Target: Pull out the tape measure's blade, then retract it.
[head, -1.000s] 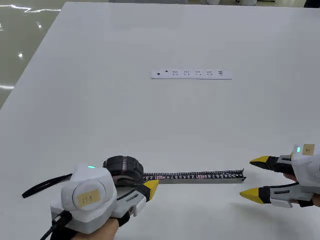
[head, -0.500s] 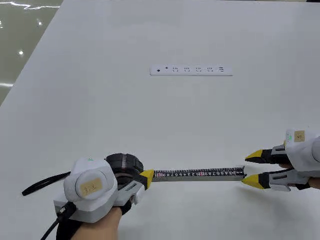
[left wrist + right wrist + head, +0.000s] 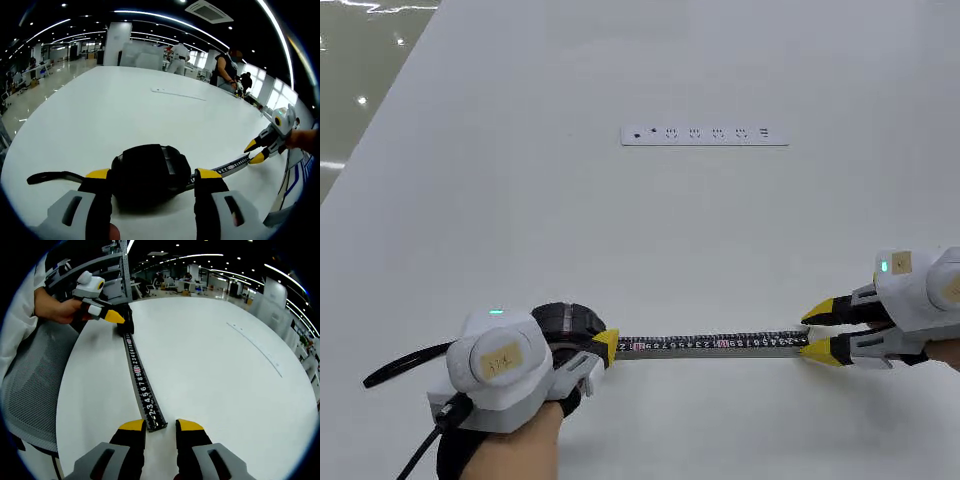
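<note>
Left gripper (image 3: 592, 358) sits at the near left of a white table (image 3: 520, 200), its two yellow-tipped jaws clamped on either side of the tape measure (image 3: 566, 322), a round black case resting on the tabletop. In the left gripper view, that case (image 3: 146, 167) fills the gap between the jaws, touching both. A black strap (image 3: 406, 362) trails from the case toward the left across the table. From the case the blade (image 3: 712, 345) runs flat along the surface to the right, dark with printed numbers. Its free end lies between the jaws of the right gripper (image 3: 817, 332), which stand slightly apart rather than pinched together. In the right gripper view the blade (image 3: 142, 387) stretches away from the right gripper (image 3: 161, 426), with the blade's end against one jaw and a gap to the other. At its far end, a hand (image 3: 56, 306) holds the other gripper. Farther back on the table, well apart from everything else, lies a white power strip (image 3: 704, 135).
</note>
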Motion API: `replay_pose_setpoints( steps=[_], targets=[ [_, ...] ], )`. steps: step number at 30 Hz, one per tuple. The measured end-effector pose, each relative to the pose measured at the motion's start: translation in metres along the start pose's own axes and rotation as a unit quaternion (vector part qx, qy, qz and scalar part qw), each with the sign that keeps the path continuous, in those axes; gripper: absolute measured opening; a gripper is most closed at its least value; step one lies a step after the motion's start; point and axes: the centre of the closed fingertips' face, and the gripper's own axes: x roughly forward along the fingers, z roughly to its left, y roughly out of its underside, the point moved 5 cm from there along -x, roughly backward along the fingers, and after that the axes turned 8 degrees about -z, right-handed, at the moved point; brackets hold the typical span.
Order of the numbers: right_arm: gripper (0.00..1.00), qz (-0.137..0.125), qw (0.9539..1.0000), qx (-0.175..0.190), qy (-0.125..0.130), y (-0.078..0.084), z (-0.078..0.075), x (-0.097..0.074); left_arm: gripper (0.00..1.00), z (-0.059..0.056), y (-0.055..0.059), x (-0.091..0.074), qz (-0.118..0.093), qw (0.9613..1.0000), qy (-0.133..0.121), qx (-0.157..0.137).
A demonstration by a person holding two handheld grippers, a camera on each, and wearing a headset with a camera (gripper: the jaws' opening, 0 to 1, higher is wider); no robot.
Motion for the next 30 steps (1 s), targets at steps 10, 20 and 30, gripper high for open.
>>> replay_pose_setpoints(
  steps=[10,20,30],
  targets=[
    [0.18,0.016,0.9995,-0.015,-0.022,0.0027,-0.0012,0.0039,0.60,0.0012,0.0003,0.0005,0.000,1.0000,-0.002,-0.008],
    [0.15,0.018,0.9990,-0.026,-0.031,0.0038,-0.0006,0.0037,0.59,0.0015,0.0007,0.0010,0.000,0.9999,-0.006,-0.011],
    [0.14,0.023,0.9984,-0.037,-0.035,0.0067,0.0018,0.0022,0.60,0.0021,-0.0002,0.0018,-0.001,0.9997,-0.009,-0.023]
  ],
)
